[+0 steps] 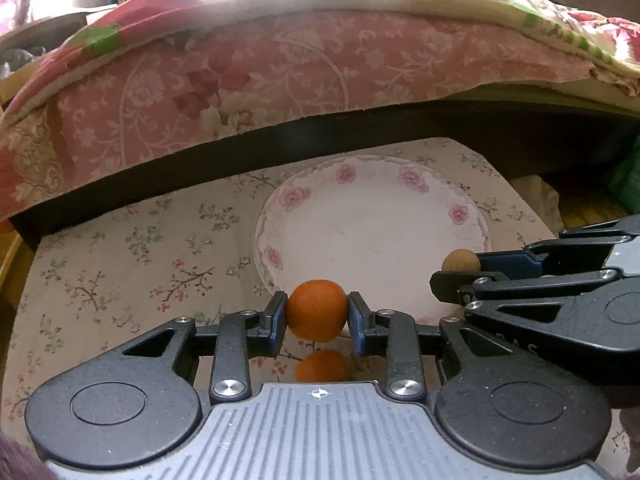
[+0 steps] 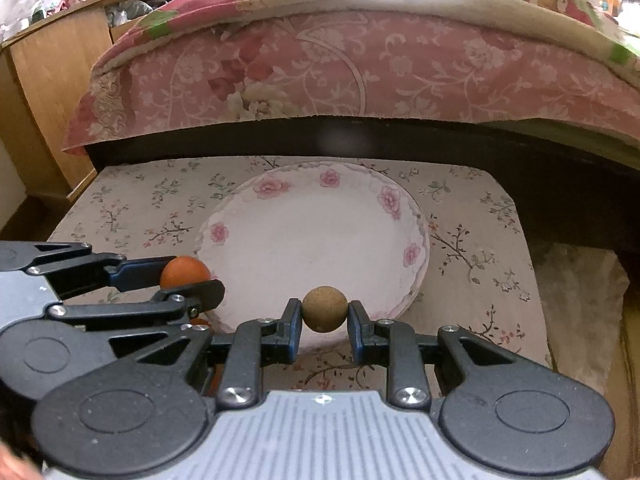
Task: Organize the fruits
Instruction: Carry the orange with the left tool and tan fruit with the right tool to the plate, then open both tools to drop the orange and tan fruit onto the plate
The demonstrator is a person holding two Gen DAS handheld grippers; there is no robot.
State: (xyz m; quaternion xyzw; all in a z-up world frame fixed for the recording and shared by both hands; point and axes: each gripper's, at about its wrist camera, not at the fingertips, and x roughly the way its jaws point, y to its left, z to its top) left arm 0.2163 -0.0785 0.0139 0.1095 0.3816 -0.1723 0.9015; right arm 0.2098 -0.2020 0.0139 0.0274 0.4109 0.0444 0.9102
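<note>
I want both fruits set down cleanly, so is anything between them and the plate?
Nothing visible. The plate lies bare right ahead; the left gripper holds the orange fruit and the right gripper the brown fruit at its near rim.

Each gripper, left gripper point(image 1: 317, 316) and right gripper point(image 2: 324, 316), is built of matte black linkage arms joined by silver screws, with round black discs at both sides. Blue pads line the fingers point(image 1: 276, 312), and the grey ribbed body carries a small cross mark.
</note>
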